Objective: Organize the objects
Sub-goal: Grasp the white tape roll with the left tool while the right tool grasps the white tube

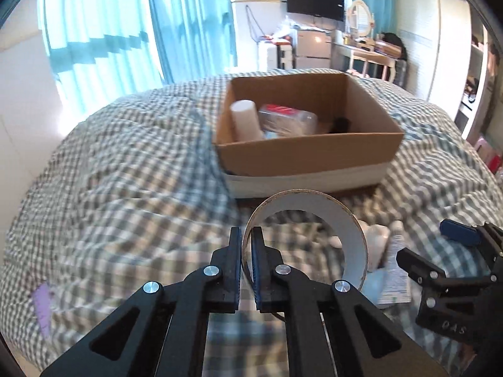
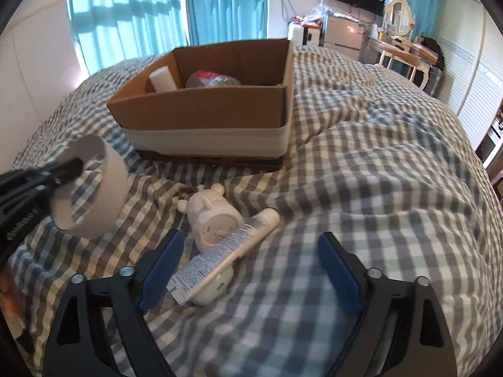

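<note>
Partway through: we have the tape roll (image 1: 317, 235) lifted, with two items left on the bed.

Our left gripper (image 1: 246, 257) pinches the roll's wall, clear of the cardboard box (image 1: 301, 157), which already holds a white bottle (image 1: 246, 119) and a plastic pack (image 1: 286, 121). Our right gripper (image 2: 248, 267), spread, straddles the tube (image 2: 226, 251) lying on the white figurine (image 2: 210, 216); open quilt (image 2: 377, 188) lies to the right.

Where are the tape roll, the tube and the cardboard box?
tape roll (image 1: 349, 220): left wrist view, on the ring's inner wall.
tube (image 2: 220, 253): right wrist view, on its printed body.
cardboard box (image 2: 201, 110): right wrist view, on its near wall.
</note>
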A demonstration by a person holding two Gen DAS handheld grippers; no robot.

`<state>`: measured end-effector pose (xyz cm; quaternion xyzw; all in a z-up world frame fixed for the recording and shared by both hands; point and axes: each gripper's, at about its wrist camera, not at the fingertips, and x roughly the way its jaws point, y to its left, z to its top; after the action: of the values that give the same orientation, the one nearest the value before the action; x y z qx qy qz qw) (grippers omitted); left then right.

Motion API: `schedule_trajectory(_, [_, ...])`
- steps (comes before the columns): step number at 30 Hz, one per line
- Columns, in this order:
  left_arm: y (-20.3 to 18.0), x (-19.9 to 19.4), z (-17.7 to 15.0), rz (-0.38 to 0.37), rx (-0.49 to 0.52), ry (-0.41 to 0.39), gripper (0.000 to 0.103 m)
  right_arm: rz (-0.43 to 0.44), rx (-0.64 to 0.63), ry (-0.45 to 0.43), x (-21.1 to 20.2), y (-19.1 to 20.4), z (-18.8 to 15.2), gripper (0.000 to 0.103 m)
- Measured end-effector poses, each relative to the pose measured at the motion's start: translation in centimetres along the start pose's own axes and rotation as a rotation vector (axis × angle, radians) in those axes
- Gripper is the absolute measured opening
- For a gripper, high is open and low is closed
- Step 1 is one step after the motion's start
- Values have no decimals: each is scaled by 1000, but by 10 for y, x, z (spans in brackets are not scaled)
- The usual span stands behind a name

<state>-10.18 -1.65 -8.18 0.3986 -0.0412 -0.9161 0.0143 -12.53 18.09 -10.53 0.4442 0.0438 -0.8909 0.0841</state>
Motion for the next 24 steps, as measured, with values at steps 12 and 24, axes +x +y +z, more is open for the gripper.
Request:
schedule_trajectory(12, [10, 17, -12, -34, -19, 38, 6, -12, -48, 182, 45, 17, -1, 46])
schedule_trajectory(24, [5, 19, -18, -65, -20, 45, 6, 33, -103, 172, 38, 27, -5, 20])
